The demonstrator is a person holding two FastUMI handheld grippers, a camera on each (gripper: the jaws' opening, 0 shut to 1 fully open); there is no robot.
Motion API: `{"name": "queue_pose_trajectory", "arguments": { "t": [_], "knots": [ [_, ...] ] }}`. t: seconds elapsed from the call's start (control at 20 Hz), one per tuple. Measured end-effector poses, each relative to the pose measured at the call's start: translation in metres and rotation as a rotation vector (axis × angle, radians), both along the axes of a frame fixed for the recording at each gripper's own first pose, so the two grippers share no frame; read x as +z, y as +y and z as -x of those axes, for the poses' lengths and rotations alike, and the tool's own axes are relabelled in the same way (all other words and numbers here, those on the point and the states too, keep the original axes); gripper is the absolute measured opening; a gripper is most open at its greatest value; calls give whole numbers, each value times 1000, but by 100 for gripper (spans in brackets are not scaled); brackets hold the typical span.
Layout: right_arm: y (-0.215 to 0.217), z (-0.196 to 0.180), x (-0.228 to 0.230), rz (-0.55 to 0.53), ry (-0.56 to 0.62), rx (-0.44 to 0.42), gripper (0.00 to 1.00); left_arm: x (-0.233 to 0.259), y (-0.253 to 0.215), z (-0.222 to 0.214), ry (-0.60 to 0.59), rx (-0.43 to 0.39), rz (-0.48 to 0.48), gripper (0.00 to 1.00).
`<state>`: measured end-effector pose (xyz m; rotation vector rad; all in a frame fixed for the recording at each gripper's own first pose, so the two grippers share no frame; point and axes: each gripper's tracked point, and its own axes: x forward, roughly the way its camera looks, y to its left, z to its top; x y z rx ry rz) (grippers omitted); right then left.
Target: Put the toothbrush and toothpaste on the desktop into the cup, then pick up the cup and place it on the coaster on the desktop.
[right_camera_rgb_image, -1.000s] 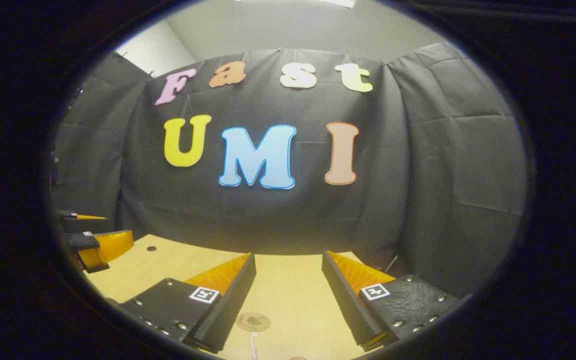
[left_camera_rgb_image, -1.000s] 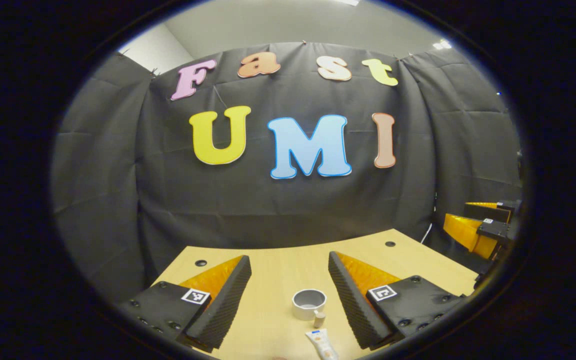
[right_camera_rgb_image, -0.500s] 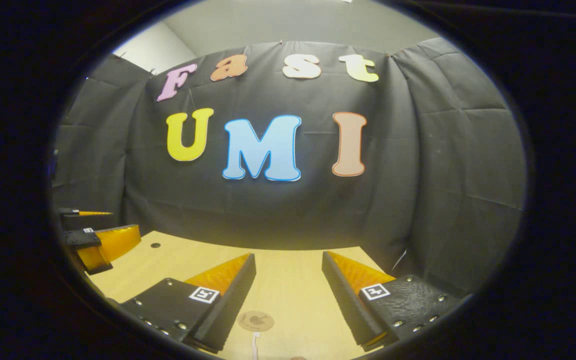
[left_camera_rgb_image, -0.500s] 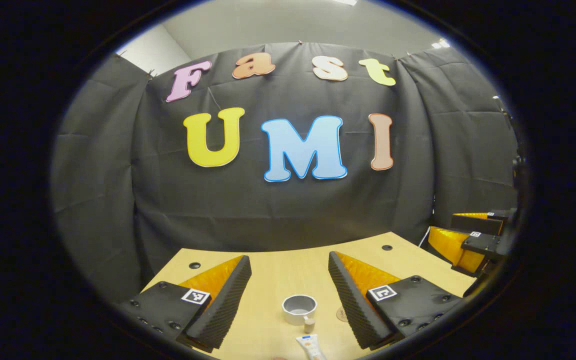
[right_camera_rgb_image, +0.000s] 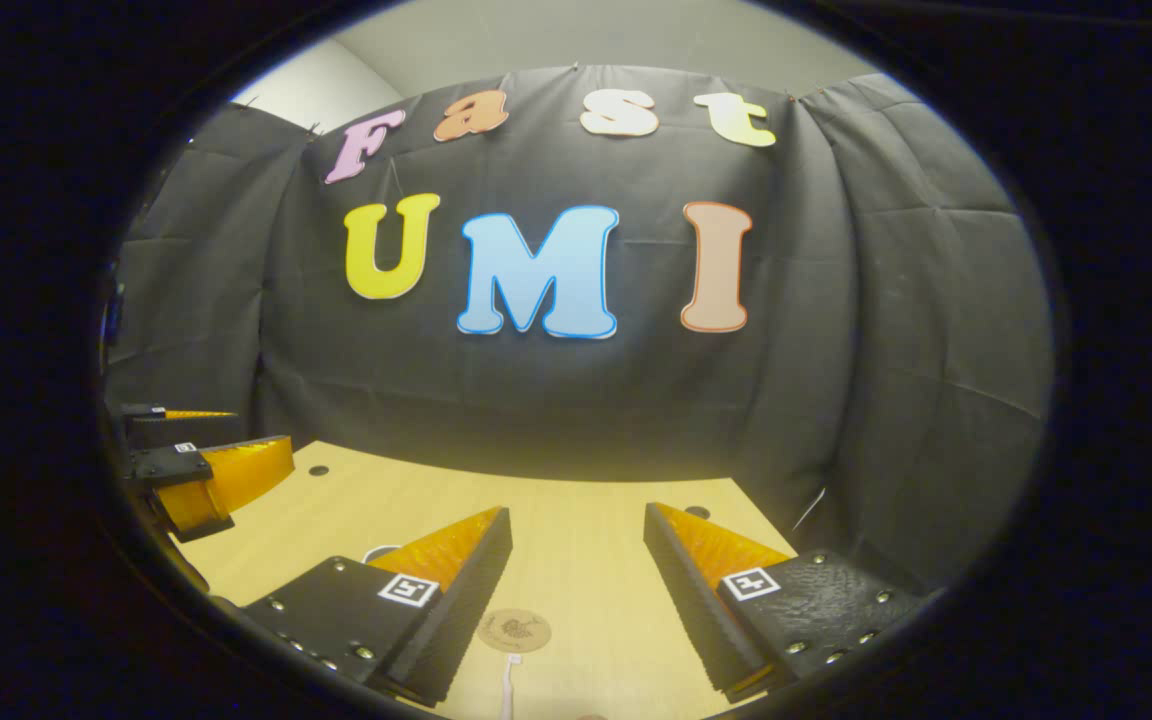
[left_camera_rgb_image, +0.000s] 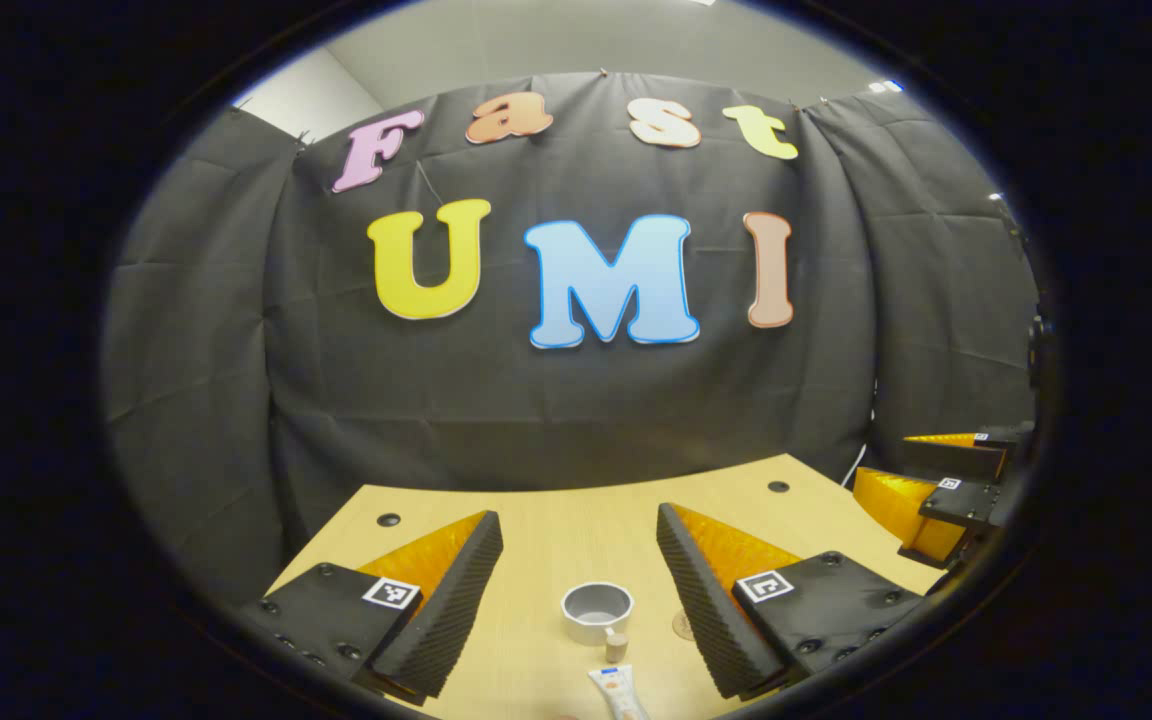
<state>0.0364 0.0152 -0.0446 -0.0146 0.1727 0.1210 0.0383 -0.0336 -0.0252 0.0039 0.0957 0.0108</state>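
Above the desktop [left_camera_rgb_image: 546, 545], both grippers (left [left_camera_rgb_image: 576, 535], right [right_camera_rgb_image: 576, 530]) gape wide, empty.

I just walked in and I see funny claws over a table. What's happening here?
A person holds a two-finger tool in each hand above a light wooden desktop. Both tools are open and hold nothing. The left tool faces a small round grey cup, with a white toothpaste tube lying just in front of it. The right tool faces a round brown coaster and the tip of a white toothbrush. Nothing is in the cup yet.
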Motion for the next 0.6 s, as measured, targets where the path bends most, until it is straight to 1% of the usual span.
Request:
{"name": "queue_pose_trajectory", "arguments": {
  "t": [0.15,0.35,0.55,0.6],
  "knots": [
    [7,2,-41,6,139,32,88,-37,-8,-6,101,-24,8,100],
    [21,10,-105,2,347,77,88,-109,-19,-3,261,-48,65,100],
    [30,26,-159,4,541,104,88,-177,-25,6,420,-56,87,99],
    [32,34,-179,6,596,111,88,-193,-26,10,465,-56,93,100]
  ]
}}
